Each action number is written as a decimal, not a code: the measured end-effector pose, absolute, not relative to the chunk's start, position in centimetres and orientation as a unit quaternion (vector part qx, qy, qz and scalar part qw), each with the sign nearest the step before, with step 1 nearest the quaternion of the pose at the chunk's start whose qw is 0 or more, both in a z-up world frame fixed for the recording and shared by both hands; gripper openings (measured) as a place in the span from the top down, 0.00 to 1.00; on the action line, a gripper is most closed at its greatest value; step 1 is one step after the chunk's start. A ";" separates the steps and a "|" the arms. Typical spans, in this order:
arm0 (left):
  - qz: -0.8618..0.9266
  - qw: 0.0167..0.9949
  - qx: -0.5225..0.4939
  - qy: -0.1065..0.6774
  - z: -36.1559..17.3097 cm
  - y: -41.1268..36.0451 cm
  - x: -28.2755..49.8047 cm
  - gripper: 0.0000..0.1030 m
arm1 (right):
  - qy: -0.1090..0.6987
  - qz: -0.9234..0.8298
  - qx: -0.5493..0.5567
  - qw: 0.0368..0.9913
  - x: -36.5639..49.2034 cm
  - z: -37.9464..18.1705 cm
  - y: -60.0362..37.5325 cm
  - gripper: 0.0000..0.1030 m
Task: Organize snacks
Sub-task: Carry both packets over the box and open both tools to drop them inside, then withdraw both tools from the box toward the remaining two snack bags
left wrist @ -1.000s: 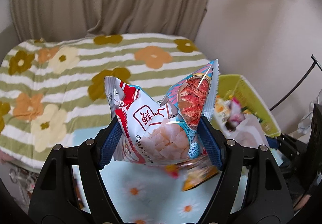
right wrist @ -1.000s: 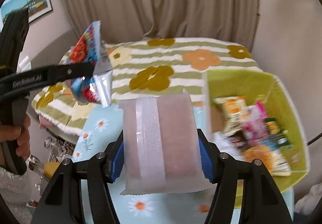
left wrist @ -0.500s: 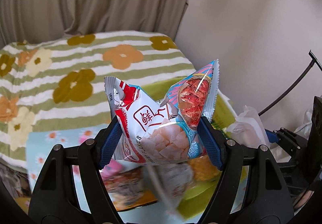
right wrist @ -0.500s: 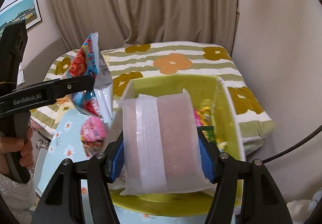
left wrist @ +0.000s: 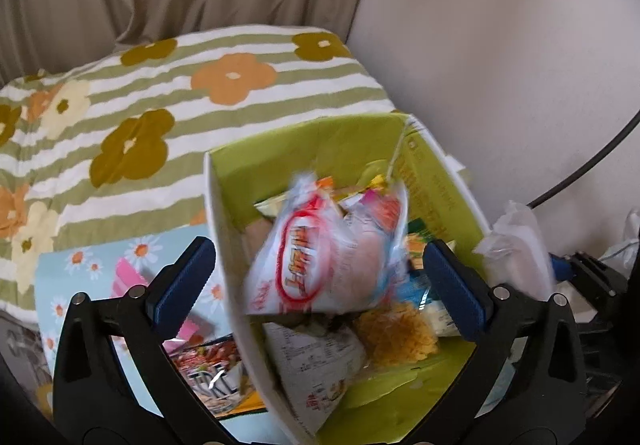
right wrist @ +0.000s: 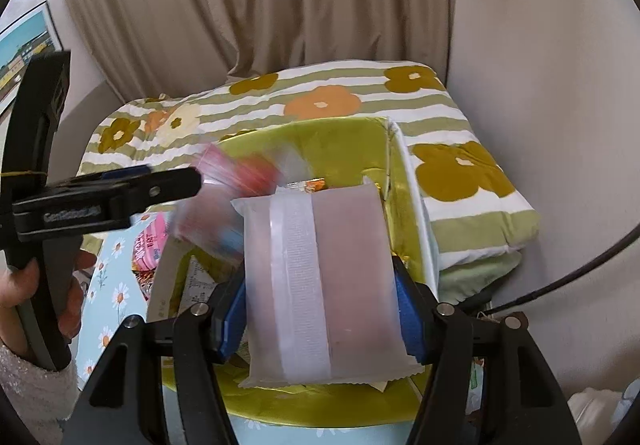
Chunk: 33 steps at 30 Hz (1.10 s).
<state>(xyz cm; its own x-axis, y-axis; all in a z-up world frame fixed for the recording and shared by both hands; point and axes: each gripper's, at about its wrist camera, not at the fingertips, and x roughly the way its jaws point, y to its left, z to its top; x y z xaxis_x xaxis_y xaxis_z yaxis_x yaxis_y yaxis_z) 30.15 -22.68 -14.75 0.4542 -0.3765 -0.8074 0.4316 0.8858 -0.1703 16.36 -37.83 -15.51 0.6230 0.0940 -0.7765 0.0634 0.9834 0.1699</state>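
My left gripper hangs over the green box, its jaws opening wide. The red and white shrimp-flakes packet is blurred between the fingers, touching neither pad, and is falling onto the several snack packets inside. In the right wrist view the same packet is a blur just past the left gripper's finger. My right gripper is shut on a pale pink packet with a white strip. It holds the packet upright above the near part of the green box.
A striped quilt with flowers lies behind the box. Left of the box, a blue daisy cloth carries a pink packet and another snack packet. A bare wall and a black cable are on the right. A hand grips the left handle.
Both grippers have swung across to above the green box. The left jaws have opened and the shrimp-flakes packet has dropped out of them. The right grip is unchanged.
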 end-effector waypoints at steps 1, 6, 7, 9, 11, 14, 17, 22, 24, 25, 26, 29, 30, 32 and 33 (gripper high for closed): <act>-0.234 0.852 0.034 0.468 -14.9 -22.5 30.1 0.00 | 0.435 0.009 0.092 0.896 16.4 -15.6 -38.0 0.43; -0.220 0.850 0.026 0.478 -15.6 -20.1 28.9 0.00 | 0.445 0.003 0.100 0.890 16.6 -16.7 -38.8 0.43; -0.218 0.850 0.023 0.479 -15.7 -19.7 28.8 0.00 | 0.448 0.003 0.105 0.888 16.8 -17.0 -38.9 0.43; -0.215 0.849 0.018 0.482 -15.8 -18.8 28.5 0.00 | 0.452 0.003 0.105 0.886 17.0 -17.3 -38.8 0.43; -0.210 0.850 0.017 0.483 -15.9 -18.3 28.4 0.00 | 0.456 0.004 0.105 0.884 17.5 -17.4 -38.6 0.43; -0.203 0.853 0.021 0.480 -15.8 -17.7 27.9 0.00 | 0.457 0.012 0.106 0.883 18.5 -17.3 -38.1 0.43; -0.195 0.856 0.020 0.479 -15.7 -17.0 27.6 0.00 | 0.471 0.017 0.106 0.876 19.9 -17.6 -37.3 0.42; -0.190 0.858 0.017 0.476 -15.4 -16.4 27.2 0.00 | 0.484 0.046 0.120 0.866 20.9 -18.7 -35.8 0.42; -0.187 0.859 0.016 0.476 -15.3 -16.2 27.1 0.00 | 0.473 0.050 0.112 0.873 20.5 -18.5 -35.0 0.31; -0.185 0.860 0.017 0.476 -15.3 -16.1 27.0 0.00 | 0.463 0.053 0.105 0.879 20.2 -18.2 -34.8 0.12; -0.184 0.860 0.017 0.475 -15.3 -15.9 26.8 0.00 | 0.456 0.055 0.099 0.882 19.9 -18.0 -34.5 0.04; -0.181 0.861 0.013 0.475 -15.3 -15.6 26.6 0.00 | 0.442 0.051 0.068 0.893 19.0 -17.6 -34.2 0.00; -0.182 0.861 0.011 0.476 -15.3 -15.5 26.4 0.00 | 0.444 0.048 0.060 0.893 18.8 -17.6 -34.2 0.00; -0.182 0.861 0.011 0.476 -15.4 -15.4 26.1 0.00 | 0.447 0.047 0.056 0.892 18.5 -17.8 -34.4 0.00; -0.181 0.861 0.012 0.475 -15.3 -15.5 25.9 0.00 | 0.449 0.048 0.059 0.890 18.4 -17.7 -34.5 0.00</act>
<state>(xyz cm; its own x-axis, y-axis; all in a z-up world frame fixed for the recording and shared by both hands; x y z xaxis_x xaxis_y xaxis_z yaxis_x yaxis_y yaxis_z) 25.88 -15.51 -15.33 0.4831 -0.3001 -0.8225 0.3232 0.9342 -0.1510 18.36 -34.48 -17.75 0.5915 0.1388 -0.7943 -0.0336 0.9885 0.1477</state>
